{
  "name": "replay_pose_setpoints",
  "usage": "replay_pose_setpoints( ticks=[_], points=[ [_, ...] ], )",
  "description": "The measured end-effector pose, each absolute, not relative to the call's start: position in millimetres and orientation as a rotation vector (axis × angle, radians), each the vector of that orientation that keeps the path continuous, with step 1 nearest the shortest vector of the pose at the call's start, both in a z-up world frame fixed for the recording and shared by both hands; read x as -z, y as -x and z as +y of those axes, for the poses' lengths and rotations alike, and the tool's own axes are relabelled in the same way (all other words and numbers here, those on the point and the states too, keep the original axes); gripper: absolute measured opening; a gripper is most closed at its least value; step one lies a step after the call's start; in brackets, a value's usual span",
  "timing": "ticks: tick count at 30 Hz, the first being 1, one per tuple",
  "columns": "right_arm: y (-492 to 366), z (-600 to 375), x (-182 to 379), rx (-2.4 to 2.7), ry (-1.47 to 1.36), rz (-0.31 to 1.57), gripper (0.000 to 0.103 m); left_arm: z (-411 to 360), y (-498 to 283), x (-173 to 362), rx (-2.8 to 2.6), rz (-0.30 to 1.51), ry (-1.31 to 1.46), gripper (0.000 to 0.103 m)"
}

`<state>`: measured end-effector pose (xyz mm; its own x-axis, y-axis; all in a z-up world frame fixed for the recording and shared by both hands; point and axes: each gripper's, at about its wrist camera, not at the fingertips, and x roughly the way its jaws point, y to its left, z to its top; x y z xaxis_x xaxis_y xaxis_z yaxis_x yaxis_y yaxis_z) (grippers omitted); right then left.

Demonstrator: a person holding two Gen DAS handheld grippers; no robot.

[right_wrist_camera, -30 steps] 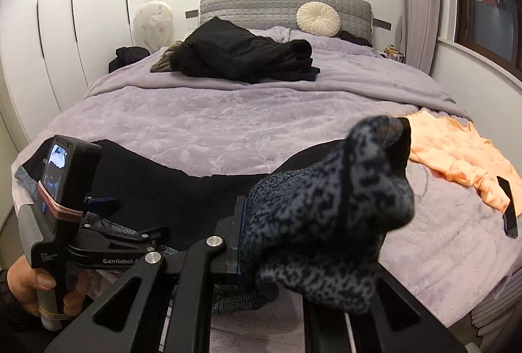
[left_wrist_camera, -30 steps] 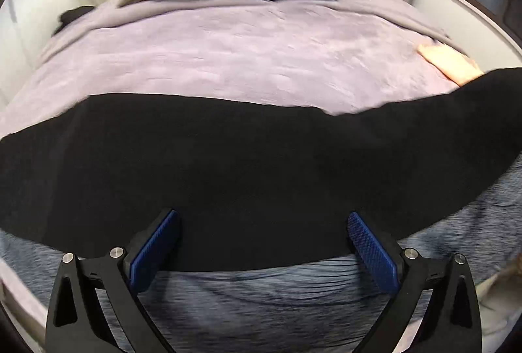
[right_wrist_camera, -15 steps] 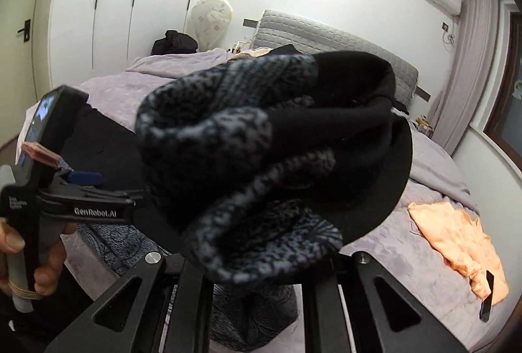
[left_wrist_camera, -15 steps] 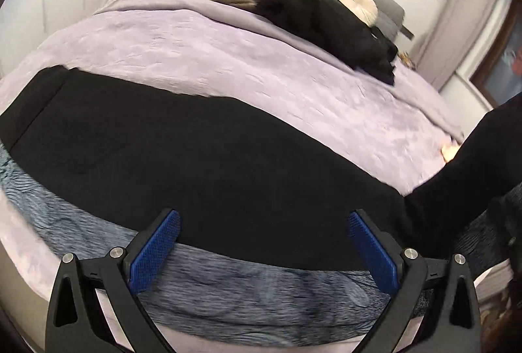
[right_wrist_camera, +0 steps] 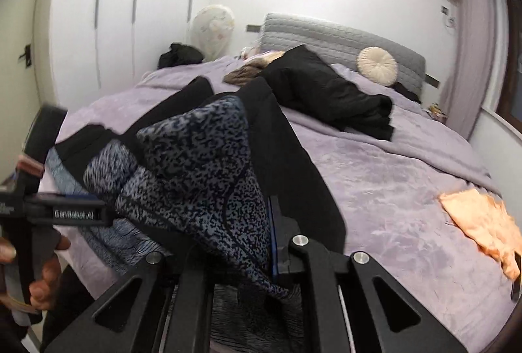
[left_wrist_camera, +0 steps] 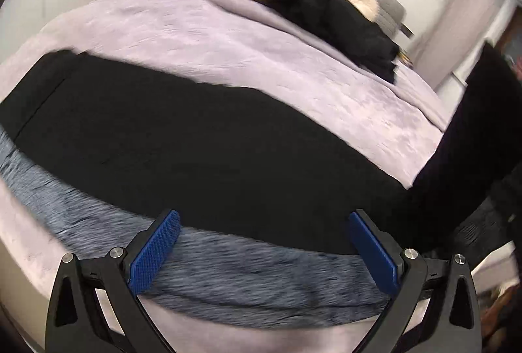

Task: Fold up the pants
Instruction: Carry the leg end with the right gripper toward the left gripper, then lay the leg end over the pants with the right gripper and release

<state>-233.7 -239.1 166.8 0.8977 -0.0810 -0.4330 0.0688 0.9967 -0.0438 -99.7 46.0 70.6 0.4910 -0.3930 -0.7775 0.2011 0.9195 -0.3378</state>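
Pants: black trousers with a blue-grey marled outer fabric [left_wrist_camera: 202, 151], spread lengthwise across the near edge of the bed; a grey strip lies along the near side, and one end rises off the bed at the right of the left wrist view.
Lifted end: a bunch of speckled grey and black cloth [right_wrist_camera: 202, 177] stands up directly in front of the right wrist camera, with a black fold draped over its right side.
Right gripper: the black two-finger gripper [right_wrist_camera: 228, 258] is clamped tight on the lifted end of the pants, and the cloth hides most of its pads.
Left gripper: the black gripper with blue ribbed pads [left_wrist_camera: 261, 252] stands wide apart over the grey strip; nothing is between the pads.
Left hand: a person's hand [right_wrist_camera: 42, 274] wraps the grip of the left tool at the left edge of the right wrist view.
Bed: a lilac quilted bedspread [right_wrist_camera: 375, 190] under the pants.
Further off: a black coat heaped [right_wrist_camera: 323, 92] near the grey padded headboard [right_wrist_camera: 326, 33], a round cream cushion [right_wrist_camera: 376, 64], an orange garment [right_wrist_camera: 483, 222] at the right edge of the bed, and white wardrobe doors [right_wrist_camera: 114, 27] on the left.
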Motion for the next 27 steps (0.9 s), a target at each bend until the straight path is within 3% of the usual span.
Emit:
replay_pose_setpoints(
  ticks=[4,9,14,17,21,27],
  points=[
    [270,-319,-170,0.154,-0.197,0.416,0.012,-12,95,-70,0.460,1.030,0.130,0.103],
    [288,-387,-127,0.214,-0.457,0.485,0.012,-84,85,-69,0.493,1.052,-0.050,0.103],
    [301,-406,-119,0.201,-0.535,0.469,0.012,-159,79,-51,0.477,1.070,-0.305,0.103],
    [305,-395,-131,0.160,-0.457,0.438,0.012,-190,79,-46,0.459,0.993,-0.394,0.103],
    [307,-367,-135,0.169,-0.289,0.420,0.011,-180,59,-43,0.471,1.065,-0.309,0.103],
    [287,-308,-161,0.137,-0.011,0.408,0.012,-80,72,-78,0.477,1.021,-0.021,0.103]
  ],
)
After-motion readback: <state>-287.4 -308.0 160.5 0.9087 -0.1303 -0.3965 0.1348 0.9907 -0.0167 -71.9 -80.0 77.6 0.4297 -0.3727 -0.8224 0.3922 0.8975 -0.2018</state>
